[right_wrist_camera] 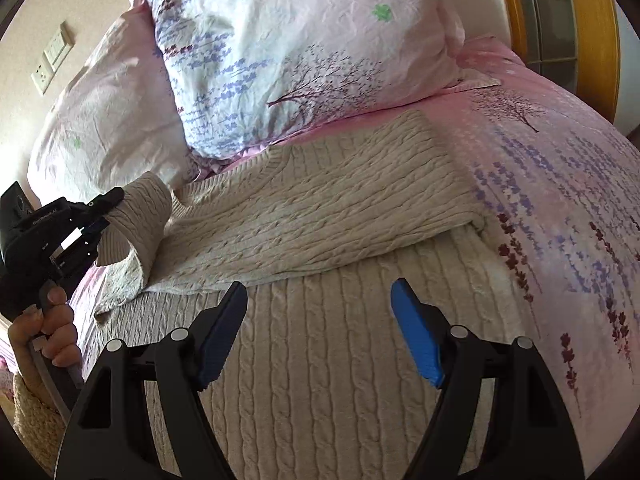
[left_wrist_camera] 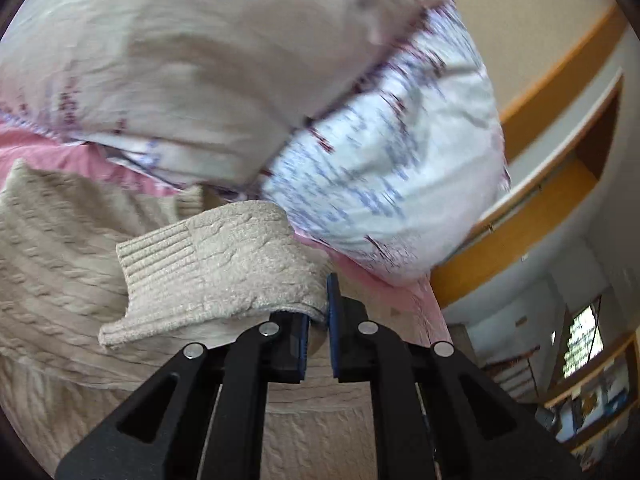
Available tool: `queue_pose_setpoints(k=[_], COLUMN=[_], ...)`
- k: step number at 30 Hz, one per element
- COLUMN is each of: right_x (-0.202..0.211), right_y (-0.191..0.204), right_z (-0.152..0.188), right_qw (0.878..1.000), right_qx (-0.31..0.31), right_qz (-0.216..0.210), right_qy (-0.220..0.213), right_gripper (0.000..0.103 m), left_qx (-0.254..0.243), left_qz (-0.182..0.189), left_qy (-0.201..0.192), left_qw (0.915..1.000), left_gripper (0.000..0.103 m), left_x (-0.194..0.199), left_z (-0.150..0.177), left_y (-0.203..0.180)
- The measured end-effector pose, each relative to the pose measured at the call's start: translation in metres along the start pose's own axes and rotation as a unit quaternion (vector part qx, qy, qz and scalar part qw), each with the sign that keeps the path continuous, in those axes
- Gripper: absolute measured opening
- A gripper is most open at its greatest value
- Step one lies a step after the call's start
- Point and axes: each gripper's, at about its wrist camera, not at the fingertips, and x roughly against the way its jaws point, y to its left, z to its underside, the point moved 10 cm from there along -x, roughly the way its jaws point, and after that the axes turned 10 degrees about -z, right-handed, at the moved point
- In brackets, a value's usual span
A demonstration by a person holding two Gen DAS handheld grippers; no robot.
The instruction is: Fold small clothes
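The cream cable-knit sweater [right_wrist_camera: 320, 320] lies spread on the bed [right_wrist_camera: 560, 200], and I take it as the landmark for all places. Its body covers the part of the bed nearest to the right wrist camera, and one sleeve [right_wrist_camera: 340, 200] is already folded across the body, lying flat over the upper part of the sweater, just below the flowered pillow [right_wrist_camera: 300, 52]. So one sleeve fold looks done. The second sleeve [right_wrist_camera: 136, 216] is at the left edge of the sweater and is in work now: the left tongs [right_wrist_camera: 94, 226] are closed on the fabric close to its ribbed cuff [left_wrist_camera: 160, 252], and the cuff is lifted off the bed, bent over above the sweater's left shoulder. In the left wrist view the knit is pinched between the two blue pads [left_wrist_camera: 332, 312], and the pillows fill the space above the sweater; this view is blurred, so fine details are not clear there. The right tongs [right_wrist_camera: 320, 328] are wide open and hold nothing; they hover above the middle of the sweater's body, apart from the fabric as far as I can judge. My judgement is that the task is about at its middle: the second sleeve is not yet laid over the body, and after this the body itself is not yet folded in half or in thirds. A second pillow [right_wrist_camera: 108, 112] lies beyond the sweater's left side, near the wall sockets [right_wrist_camera: 52, 56].
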Motion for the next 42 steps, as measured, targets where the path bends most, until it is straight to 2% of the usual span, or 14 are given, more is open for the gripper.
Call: queue_pose_setpoints(k=[4,7,11,14,18,20,24,27,29,30,33,35,38,42], right_x=[0.009,0.011,0.005,-0.014,-0.036,-0.045,-0.081,-0.113,-0.126,-0.128,-0.097,-0.067,-0.055,-0.048], right_y=[-0.020,-0.020,-0.005,0.010,0.039,0.065,0.113,0.115,0.103,0.096,0.076,0.058,0.014,-0.029], right_z=[-0.014,-0.024,-0.036,-0.044,-0.053,-0.057,-0.053,-0.046,-0.045,-0.047,-0.066,-0.072,-0.049,-0.025], right_qw=[1.000,0.998,0.995,0.993,0.996,0.995,0.979,0.967,0.962,0.963,0.989,0.997,1.000,0.992], right_qx=[-0.028,-0.044,-0.049,-0.046,0.013,0.072,0.197,0.236,0.242,0.236,0.141,0.074,-0.016,-0.112], right_qz=[-0.001,-0.034,-0.089,-0.099,-0.070,-0.051,0.003,0.054,0.088,0.095,0.045,0.007,-0.010,-0.049], right_qy=[-0.013,-0.009,0.015,0.041,0.057,0.051,0.059,0.083,0.090,0.091,0.028,-0.023,0.002,0.040], right_gripper=[0.076,0.075,0.065,0.057,0.056,0.057,0.057,0.056,0.035,0.007,0.007,0.007,0.013,0.032], left_qx=[-0.094,-0.126,-0.141,-0.129,-0.113,-0.093,-0.061,-0.058,-0.050,-0.047,-0.041,-0.041,-0.045,-0.091], left_qz=[0.026,0.037,0.029,-0.022,-0.143,-0.177,-0.206,-0.229,-0.235,-0.239,-0.239,-0.239,-0.232,-0.218], left_qy=[0.081,0.127,0.094,0.051,0.003,-0.001,0.019,0.027,0.036,0.039,0.047,0.048,0.049,0.044], left_qw=[0.9920,0.9831,0.9851,0.9900,0.9832,0.9798,0.9764,0.9714,0.9700,0.9691,0.9689,0.9690,0.9705,0.9708], left_gripper=[0.012,0.030,0.047,0.051,0.052,0.052,0.052,0.052,0.052,0.052,0.052,0.052,0.052,0.053], left_x=[-0.049,-0.061,-0.029,0.006,0.050,0.066,0.071,0.069,0.063,0.060,0.055,0.056,0.058,0.071], left_z=[0.047,0.076,0.067,0.044,0.019,0.014,0.018,0.025,0.029,0.030,0.034,0.037,0.039,0.043], left_y=[-0.058,-0.072,-0.052,-0.008,0.078,0.115,0.156,0.169,0.175,0.177,0.181,0.184,0.181,0.167])
